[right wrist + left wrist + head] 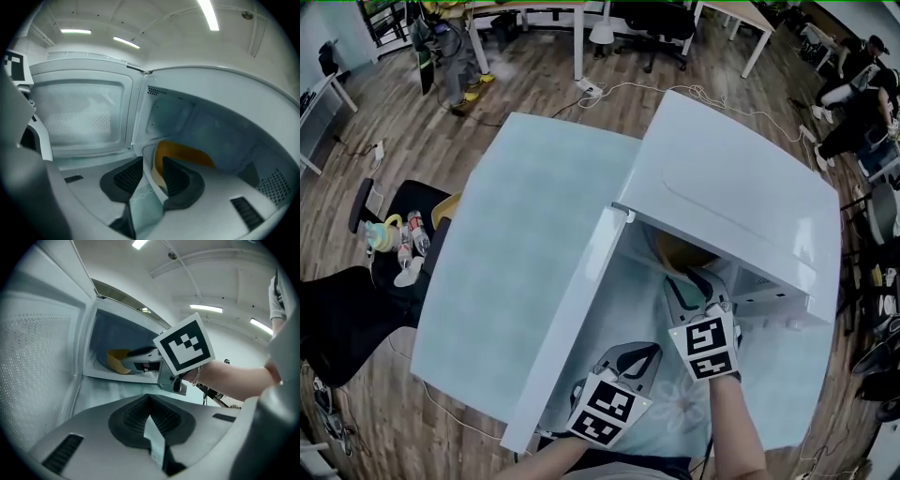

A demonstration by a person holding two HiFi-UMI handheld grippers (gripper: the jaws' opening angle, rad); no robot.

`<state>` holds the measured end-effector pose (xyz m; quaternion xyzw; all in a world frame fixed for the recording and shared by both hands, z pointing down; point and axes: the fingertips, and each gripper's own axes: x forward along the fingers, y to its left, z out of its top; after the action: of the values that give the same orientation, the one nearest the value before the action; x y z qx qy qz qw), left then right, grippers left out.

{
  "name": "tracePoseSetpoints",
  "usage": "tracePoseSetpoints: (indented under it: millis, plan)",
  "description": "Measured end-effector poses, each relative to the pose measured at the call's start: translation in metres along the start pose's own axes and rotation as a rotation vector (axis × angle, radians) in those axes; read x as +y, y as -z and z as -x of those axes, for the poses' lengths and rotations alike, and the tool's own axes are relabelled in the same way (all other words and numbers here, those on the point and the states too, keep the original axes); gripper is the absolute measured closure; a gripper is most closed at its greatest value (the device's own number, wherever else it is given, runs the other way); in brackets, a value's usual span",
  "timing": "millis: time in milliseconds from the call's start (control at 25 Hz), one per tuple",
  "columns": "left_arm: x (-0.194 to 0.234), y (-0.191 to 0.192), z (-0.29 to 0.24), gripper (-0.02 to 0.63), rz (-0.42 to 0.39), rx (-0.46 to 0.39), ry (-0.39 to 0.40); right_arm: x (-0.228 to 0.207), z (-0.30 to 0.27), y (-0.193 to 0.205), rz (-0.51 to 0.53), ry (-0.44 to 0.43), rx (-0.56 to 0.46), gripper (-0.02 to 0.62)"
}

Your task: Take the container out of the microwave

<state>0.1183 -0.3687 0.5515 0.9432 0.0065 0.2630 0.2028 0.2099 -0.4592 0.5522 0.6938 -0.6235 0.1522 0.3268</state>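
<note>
Right gripper (153, 174) jaws wide, rim of yellow container (185, 157) between them, centre frame inside microwave (225, 122). Seat deeper, close squarely, draw out level. Left gripper (150, 401) closed, empty.

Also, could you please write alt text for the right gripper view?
The right tongs, open, reach into an open microwave toward a yellow container just beyond their tips. The door stands open at left.
</note>
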Motion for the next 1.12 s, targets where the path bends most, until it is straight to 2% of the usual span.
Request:
tracePoseSetpoints:
  millis: [160, 400, 520, 560, 640, 760, 960, 1120]
  plan:
    - [-0.004, -0.003, -0.001, 0.595, 0.027, -0.024, 0.028, -0.002, -0.014, -0.002, 0.020, 0.018, 0.018, 0.472]
    - [-0.003, 0.007, -0.002, 0.595, 0.036, 0.016, 0.069, -0.003, -0.022, 0.008, 0.124, 0.059, 0.084, 0.474]
    - [0.001, 0.008, -0.001, 0.595, 0.039, 0.024, 0.066, -0.003, -0.020, 0.009, 0.146, 0.073, 0.079, 0.508]
    - [0.002, 0.008, -0.001, 0.595, 0.048, 0.024, 0.067, -0.002, -0.019, 0.009, 0.140, 0.068, 0.074, 0.531]
    - [0.004, 0.007, -0.002, 0.595, 0.071, 0.017, 0.070, 0.000, -0.017, 0.011, 0.124, 0.057, 0.068, 0.535]
    - [0.000, 0.004, -0.003, 0.595, 0.065, 0.013, 0.080, -0.003, -0.012, 0.013, 0.095, 0.063, 0.061, 0.565]
    - [-0.006, 0.007, -0.003, 0.595, 0.062, 0.019, 0.088, -0.001, 0.007, 0.020, 0.044, 0.038, 0.053, 0.568]
    - [-0.006, 0.002, -0.002, 0.595, 0.057, 0.005, 0.073, 0.002, 0.027, 0.019, 0.002, 0.025, -0.001, 0.568]
